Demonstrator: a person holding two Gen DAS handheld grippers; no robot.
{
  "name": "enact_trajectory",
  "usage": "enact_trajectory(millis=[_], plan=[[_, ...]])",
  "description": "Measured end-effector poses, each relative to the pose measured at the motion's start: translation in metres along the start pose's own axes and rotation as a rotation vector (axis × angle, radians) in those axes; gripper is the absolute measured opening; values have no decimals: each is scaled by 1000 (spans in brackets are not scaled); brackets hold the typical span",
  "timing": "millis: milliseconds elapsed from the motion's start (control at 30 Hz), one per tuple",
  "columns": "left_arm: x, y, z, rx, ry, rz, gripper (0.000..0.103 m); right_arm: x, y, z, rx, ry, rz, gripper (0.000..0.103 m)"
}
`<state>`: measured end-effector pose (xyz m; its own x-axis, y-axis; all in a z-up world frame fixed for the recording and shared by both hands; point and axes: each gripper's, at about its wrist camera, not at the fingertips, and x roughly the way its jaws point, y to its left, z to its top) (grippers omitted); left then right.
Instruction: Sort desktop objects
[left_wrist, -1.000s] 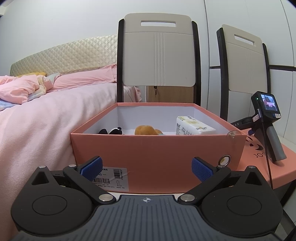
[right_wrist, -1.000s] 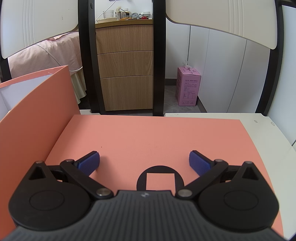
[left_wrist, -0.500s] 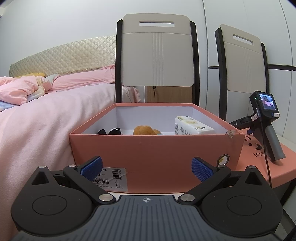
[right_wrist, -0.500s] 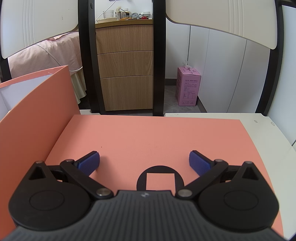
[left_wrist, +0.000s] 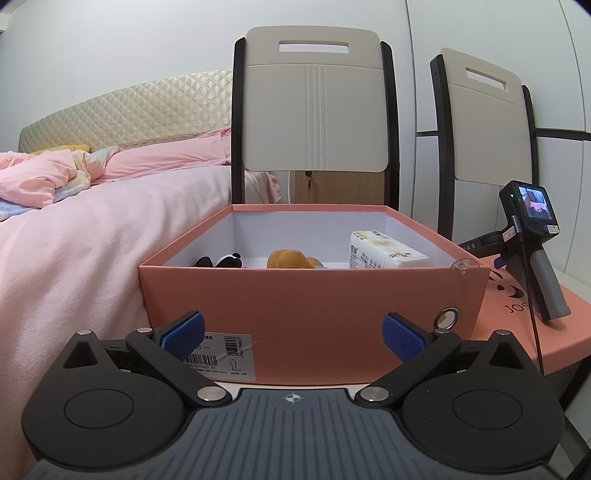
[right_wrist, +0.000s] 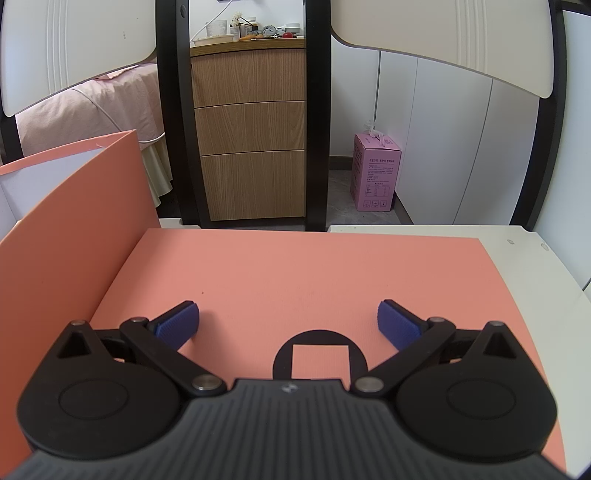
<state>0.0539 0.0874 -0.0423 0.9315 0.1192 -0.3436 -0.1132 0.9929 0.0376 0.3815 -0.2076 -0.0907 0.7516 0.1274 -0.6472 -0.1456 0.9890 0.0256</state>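
- I'm holding my left gripper (left_wrist: 291, 334) spread wide, empty, facing the open salmon-pink cardboard box (left_wrist: 314, 295).
- Sitting inside the box: a black-and-white panda plush (left_wrist: 229, 261), an orange plush toy (left_wrist: 290, 258), a white tissue pack (left_wrist: 386, 253).
- I'm resting my right gripper (right_wrist: 288, 325) on the flat salmon-pink box lid (right_wrist: 314, 273), fingers apart, gripping nothing.
- The lid is lying just beside the box.

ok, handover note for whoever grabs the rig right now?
Left hand-held gripper: open, empty, facing the box.
Right hand-held gripper: open, empty, over the lid beside the box.
In the box: panda toy, orange plush, tissue pack.
Nothing loose shows on the lid or table. What is left cannot be told from these views.
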Motion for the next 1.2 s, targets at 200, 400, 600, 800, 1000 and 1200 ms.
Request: enact_trajectory(millis=[200, 400, 600, 800, 1000, 1200], plan=[[1, 0, -1, -4, 2, -5, 103, 0, 0, 0, 0, 0, 0, 103], [0, -6, -3, 15, 1, -4, 103, 0, 0, 0, 0, 0, 0, 103], [0, -14, -8, 55, -1, 7, 103, 0, 0, 0, 0, 0, 0, 103], [1, -18, -9, 72, 7, 10, 103, 0, 0, 0, 0, 0, 0, 103], [3, -19, -11, 85, 14, 12, 103, 0, 0, 0, 0, 0, 0, 103], [2, -16, -10, 62, 19, -2, 103, 0, 0, 0, 0, 0, 0, 103]])
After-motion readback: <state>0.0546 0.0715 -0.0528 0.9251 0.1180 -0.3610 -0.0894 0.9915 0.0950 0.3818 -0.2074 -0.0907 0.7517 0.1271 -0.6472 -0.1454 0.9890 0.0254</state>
